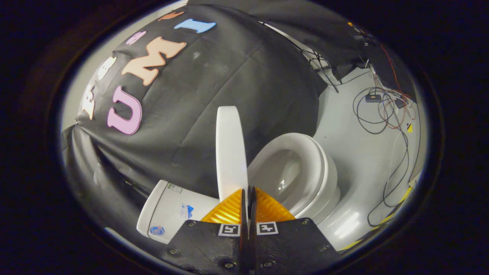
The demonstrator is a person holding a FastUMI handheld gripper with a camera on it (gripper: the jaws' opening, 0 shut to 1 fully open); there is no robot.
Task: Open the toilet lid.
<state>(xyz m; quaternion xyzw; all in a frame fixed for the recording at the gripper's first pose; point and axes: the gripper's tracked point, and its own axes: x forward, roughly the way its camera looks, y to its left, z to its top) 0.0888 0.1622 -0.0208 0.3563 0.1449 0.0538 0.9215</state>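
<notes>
Handheld two-finger gripper (248, 196): fingers pressed together, tips meeting with barely slit between. Nothing pinched between tips. Ridged wedge-shaped pads (229, 210) slope up to meeting point. Square coded marker on each finger base. Fingers point straight ahead, level with each other.

This is a test booth, not a real bathroom: a toilet (294, 172) stands by a black cloth wall (237, 76), with loose wires (386, 114) on the floor.
</notes>
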